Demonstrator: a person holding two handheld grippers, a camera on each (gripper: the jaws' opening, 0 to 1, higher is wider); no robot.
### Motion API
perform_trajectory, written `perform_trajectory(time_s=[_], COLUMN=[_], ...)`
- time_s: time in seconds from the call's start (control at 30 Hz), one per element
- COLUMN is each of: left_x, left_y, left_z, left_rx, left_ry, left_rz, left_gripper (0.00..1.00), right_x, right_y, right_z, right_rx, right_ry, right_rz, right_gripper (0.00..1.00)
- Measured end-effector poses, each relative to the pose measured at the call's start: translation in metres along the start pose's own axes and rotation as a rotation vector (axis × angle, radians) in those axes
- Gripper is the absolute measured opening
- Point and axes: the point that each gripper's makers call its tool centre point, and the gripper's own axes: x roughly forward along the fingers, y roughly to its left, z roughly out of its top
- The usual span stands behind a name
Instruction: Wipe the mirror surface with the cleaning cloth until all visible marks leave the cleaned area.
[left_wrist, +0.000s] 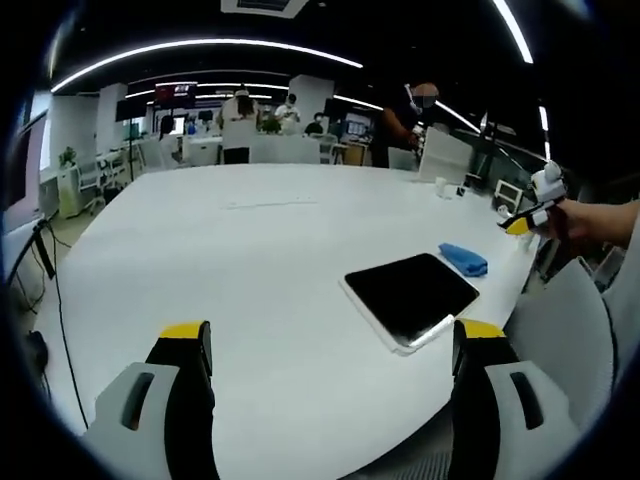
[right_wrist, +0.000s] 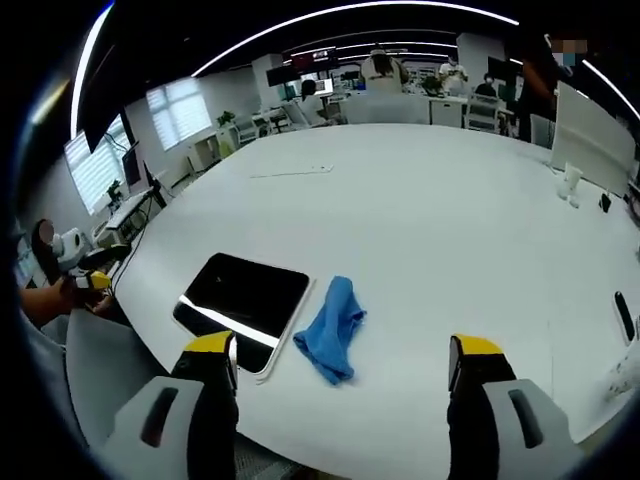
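Dark rectangular mirror with rounded corners and a pale rim (right_wrist: 243, 306) lay flat near the curved edge of the large white table (right_wrist: 440, 230); seen from the other side in the left gripper view (left_wrist: 410, 295), likewise close to the table's edge. Glossy surface reflected a bright ceiling strip; marks on it too faint to tell. Crumpled blue cleaning cloth (right_wrist: 333, 330) rested on the tabletop just beside the mirror's long side, apart from it by a narrow strip of white; in the left gripper view (left_wrist: 463, 259) lay just beyond the mirror's far corner.

Right gripper (right_wrist: 340, 375), grey with yellow tips, hovered above the table's near edge, jaws spread wide, nothing between them; mirror and cloth sat just ahead of the gap. Left gripper (left_wrist: 330, 345) held off the opposite edge, jaws likewise set wide apart and empty, the mirror ahead and toward its right jaw.

Each gripper visible from the other's camera, held in a hand: right gripper at the right margin (left_wrist: 530, 215), left gripper at the left margin (right_wrist: 85, 270).

Small objects stood on the far side of the table (right_wrist: 575, 185). Office desks, chairs and several people (right_wrist: 380, 70) occupied the background under long ceiling light strips (right_wrist: 330, 15).
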Motion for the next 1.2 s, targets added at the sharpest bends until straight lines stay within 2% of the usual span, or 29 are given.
perform_trajectory(time_s=[0.1, 0.23, 0.47, 0.57, 0.67, 0.9, 1.07, 1.2], left_x=[0.004, 0.006, 0.005, 0.005, 0.006, 0.007, 0.01, 0.012], left_y=[-0.002, -0.007, -0.005, -0.004, -0.003, -0.004, -0.007, -0.01], left_z=[0.003, -0.002, -0.006, -0.01, -0.011, -0.015, -0.017, -0.017], left_rx=[0.005, 0.054, 0.046, 0.068, 0.059, 0.038, 0.029, 0.026], left_ry=[-0.009, 0.011, 0.013, 0.026, 0.025, 0.024, 0.026, 0.024], left_rz=[0.0, -0.01, -0.013, -0.005, -0.005, -0.006, -0.014, -0.017], left_gripper=[0.99, 0.99, 0.99, 0.99, 0.99, 0.99, 0.99, 0.99], right_x=[0.006, 0.014, 0.027, 0.033, 0.04, 0.053, 0.065, 0.082], right_y=[-0.001, -0.003, -0.002, 0.001, 0.0, 0.011, 0.014, 0.013], right_z=[0.011, 0.019, 0.019, 0.016, 0.015, 0.022, 0.015, -0.006], right_rx=[0.0, 0.013, 0.078, 0.099, 0.102, 0.083, 0.08, 0.074], right_ry=[0.01, 0.038, 0.117, 0.161, 0.205, 0.242, 0.27, 0.329], right_rz=[-0.004, 0.001, 0.019, 0.039, 0.031, 0.05, 0.052, 0.05], right_gripper=[0.84, 0.81, 0.74, 0.64, 0.63, 0.59, 0.55, 0.49])
